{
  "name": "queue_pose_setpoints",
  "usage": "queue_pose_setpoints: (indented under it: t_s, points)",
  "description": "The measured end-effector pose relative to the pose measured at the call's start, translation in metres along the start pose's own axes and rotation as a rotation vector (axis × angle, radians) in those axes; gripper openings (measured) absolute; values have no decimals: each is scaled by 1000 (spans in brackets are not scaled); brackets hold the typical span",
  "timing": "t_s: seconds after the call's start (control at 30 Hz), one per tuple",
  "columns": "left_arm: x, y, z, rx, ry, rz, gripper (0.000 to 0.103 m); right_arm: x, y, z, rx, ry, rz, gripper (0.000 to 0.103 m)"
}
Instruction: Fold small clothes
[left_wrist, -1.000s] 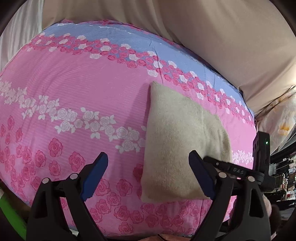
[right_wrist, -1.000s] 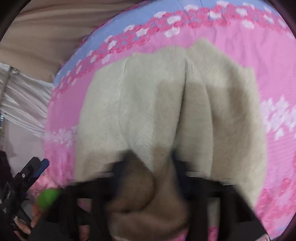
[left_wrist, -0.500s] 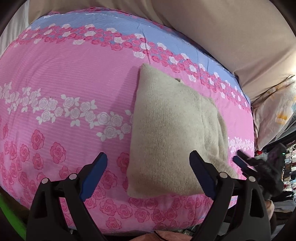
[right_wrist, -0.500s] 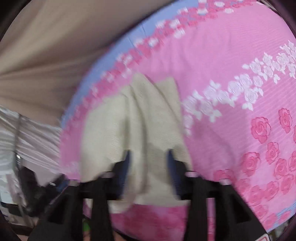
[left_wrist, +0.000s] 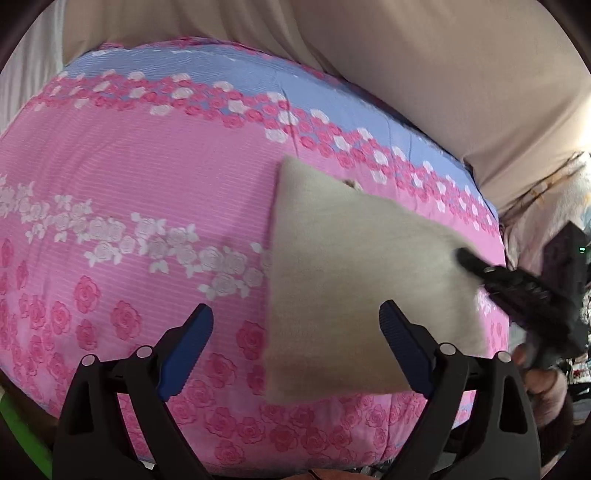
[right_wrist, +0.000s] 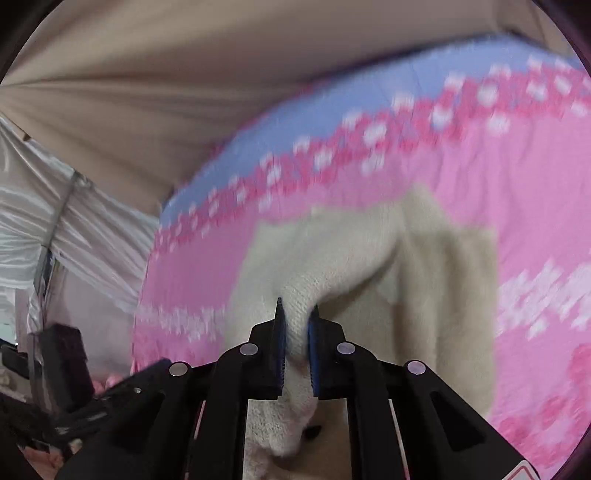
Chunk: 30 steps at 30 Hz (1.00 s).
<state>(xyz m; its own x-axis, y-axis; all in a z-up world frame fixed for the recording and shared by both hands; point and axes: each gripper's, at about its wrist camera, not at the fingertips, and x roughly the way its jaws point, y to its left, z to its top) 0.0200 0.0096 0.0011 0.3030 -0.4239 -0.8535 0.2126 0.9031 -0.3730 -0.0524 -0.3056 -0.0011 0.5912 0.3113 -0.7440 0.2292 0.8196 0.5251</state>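
A beige knit garment (left_wrist: 354, 280) lies folded on a pink floral bedsheet (left_wrist: 147, 177). My left gripper (left_wrist: 295, 332) is open and empty, hovering above the garment's near left edge. My right gripper (right_wrist: 295, 325) is shut on a pinched ridge of the beige garment (right_wrist: 362, 258) at its near edge, lifting it slightly. The right gripper also shows blurred at the garment's right side in the left wrist view (left_wrist: 517, 288).
A beige curtain or sheet (left_wrist: 424, 66) hangs behind the bed. A pale printed pillow (left_wrist: 546, 199) lies at the far right. White drapery (right_wrist: 55, 229) hangs off the bed's side. The bedsheet has a blue band (left_wrist: 192, 66) at the back.
My right gripper went from open around the garment's edge to shut on a fold of it. The left gripper stayed open and shifted slightly.
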Motion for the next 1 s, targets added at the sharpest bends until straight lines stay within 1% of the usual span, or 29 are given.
queue_pose_setpoints:
  t_s: [0.03, 0.07, 0.1, 0.13, 0.17, 0.23, 0.27, 0.3, 0.33, 0.37, 0.43, 0.53, 0.57, 0.6, 0.63, 0.67, 0.7, 0.73, 0.77, 0.8, 0.87, 0.93, 0.97, 1.0]
  points:
    - [1, 5, -1, -15, 4, 3, 90, 4, -11, 0, -22, 16, -82, 8]
    - [4, 8, -3, -28, 17, 3, 90, 22, -29, -5, -42, 84, -168, 8]
    - [7, 12, -5, -44, 36, 2, 90, 39, -38, -7, -32, 137, -197, 9]
    - [9, 14, -7, -51, 46, 1, 90, 52, -52, -15, 1, 186, -193, 10]
    - [9, 15, -8, -54, 51, 5, 90, 50, -57, -19, 38, 173, -156, 11]
    - [5, 16, -9, -52, 38, 13, 90, 31, -52, -20, 75, 114, -112, 27]
    - [4, 17, -8, -54, 30, 16, 90, 20, -50, -21, 84, 86, -118, 52]
    - [4, 18, -8, -58, 29, 18, 90, 14, -47, -22, 96, 62, -122, 72]
    - [7, 20, -8, -65, 38, 18, 90, 9, -47, -25, 112, 53, -113, 74]
    - [10, 20, -8, -69, 48, 17, 90, 9, -50, -28, 135, 72, -87, 74]
    - [16, 19, -9, -69, 69, 14, 90, 20, -55, -39, 176, 143, -57, 74]
    - [21, 12, -9, -56, 78, 6, 90, 43, -49, -52, 163, 173, -70, 74]
    - [22, 10, -8, -52, 80, 4, 90, 49, -43, -53, 153, 180, -64, 55]
    - [23, 9, -8, -49, 83, 3, 90, 52, -37, -50, 141, 185, -64, 33]
    - [24, 7, -8, -35, 93, -2, 90, 48, -32, -47, 123, 173, -64, 32]
    - [25, 4, -9, -6, 112, -20, 90, 41, -26, -40, 101, 150, -50, 27]
    - [26, -1, -11, 52, 150, -49, 90, 32, -21, -31, 80, 124, -27, 23]
    - [28, -9, -19, 168, 212, -76, 90, 25, -19, -25, 70, 113, -10, 23]
    - [27, -15, -28, 271, 229, -60, 90, 22, -18, -19, 64, 109, -5, 23]
    - [26, -19, -40, 361, 217, -28, 90, 20, -17, -16, 61, 112, -7, 23]
    - [33, -23, -59, 467, 226, 22, 90, 27, -18, -12, 55, 151, -24, 23]
    - [47, -25, -69, 475, 254, 19, 90, 37, -19, -18, 57, 197, -26, 26]
    - [54, -26, -73, 465, 255, 14, 88, 40, -21, -22, 64, 211, -21, 30]
    - [60, -28, -75, 453, 248, 8, 82, 42, -22, -27, 75, 221, -21, 37]
